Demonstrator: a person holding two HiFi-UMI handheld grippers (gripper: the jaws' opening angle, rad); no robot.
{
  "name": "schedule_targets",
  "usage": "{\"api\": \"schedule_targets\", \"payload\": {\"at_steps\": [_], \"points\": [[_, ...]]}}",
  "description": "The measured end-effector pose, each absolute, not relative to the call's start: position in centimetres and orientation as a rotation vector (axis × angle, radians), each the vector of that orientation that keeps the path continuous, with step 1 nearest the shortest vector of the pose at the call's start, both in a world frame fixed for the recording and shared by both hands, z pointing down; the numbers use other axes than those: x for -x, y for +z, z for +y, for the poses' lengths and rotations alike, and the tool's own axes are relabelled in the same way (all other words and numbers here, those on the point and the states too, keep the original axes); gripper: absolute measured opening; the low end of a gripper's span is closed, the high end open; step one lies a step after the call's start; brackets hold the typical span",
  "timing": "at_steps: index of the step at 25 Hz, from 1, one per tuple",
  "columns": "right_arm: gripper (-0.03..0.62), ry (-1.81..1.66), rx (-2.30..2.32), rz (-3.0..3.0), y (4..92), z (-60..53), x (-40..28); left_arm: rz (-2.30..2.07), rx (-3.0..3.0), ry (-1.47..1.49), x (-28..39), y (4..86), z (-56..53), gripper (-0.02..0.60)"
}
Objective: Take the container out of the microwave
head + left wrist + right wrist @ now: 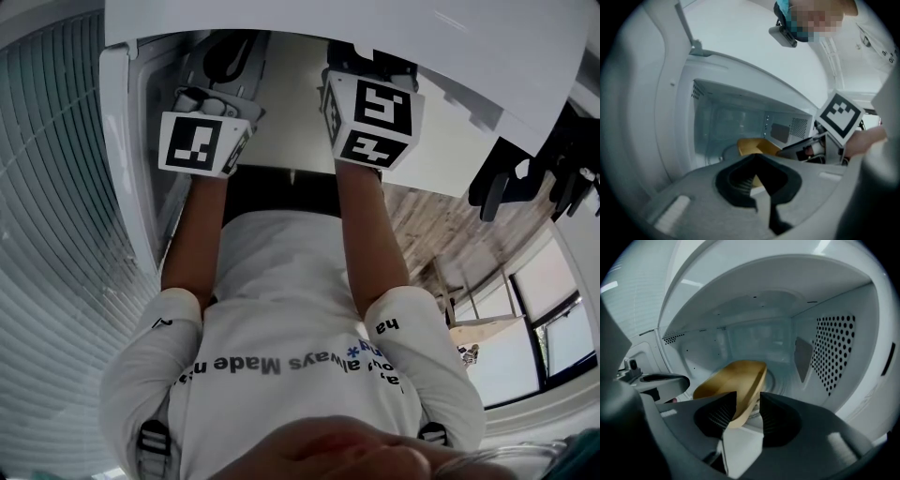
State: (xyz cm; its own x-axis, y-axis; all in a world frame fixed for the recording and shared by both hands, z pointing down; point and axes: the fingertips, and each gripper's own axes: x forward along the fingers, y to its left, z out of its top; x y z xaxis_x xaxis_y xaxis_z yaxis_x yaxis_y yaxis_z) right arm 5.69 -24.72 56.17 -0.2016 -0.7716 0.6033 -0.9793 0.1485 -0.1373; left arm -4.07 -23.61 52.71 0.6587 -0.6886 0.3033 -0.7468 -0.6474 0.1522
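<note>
A yellow container (736, 378) lies tilted on the floor of the open white microwave (834, 348). My right gripper (743, 408) reaches into the cavity and stands open, with the container's near wall between its jaws; a gap shows beside the right pad. Outside the cavity's front, my left gripper (758, 161) points at the container (752, 146), its tips together and nothing held. In the head view only the marker cubes of the left gripper (202, 142) and the right gripper (370, 117) show; the jaws and the container are hidden.
The microwave's right wall carries a perforated vent (836, 350). Its door (127, 178) stands swung open at the left. In the left gripper view the right gripper's marker cube (840, 117) sits close on the right. Window blinds (47, 234) fill the far left.
</note>
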Motion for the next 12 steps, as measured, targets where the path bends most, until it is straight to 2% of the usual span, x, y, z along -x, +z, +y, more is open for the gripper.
{"api": "schedule_targets", "payload": {"at_steps": [7, 12], "points": [[0.151, 0.721, -1.657, -2.008, 57.6, -25.9, -5.4, -1.161, -2.609, 0.319, 4.7, 52.3, -24.0, 0.003], [0.092, 0.728, -1.671, -1.983, 58.2, -26.2, -5.6, -1.172, -2.606, 0.315, 5.0, 52.4, -24.3, 0.003]]}}
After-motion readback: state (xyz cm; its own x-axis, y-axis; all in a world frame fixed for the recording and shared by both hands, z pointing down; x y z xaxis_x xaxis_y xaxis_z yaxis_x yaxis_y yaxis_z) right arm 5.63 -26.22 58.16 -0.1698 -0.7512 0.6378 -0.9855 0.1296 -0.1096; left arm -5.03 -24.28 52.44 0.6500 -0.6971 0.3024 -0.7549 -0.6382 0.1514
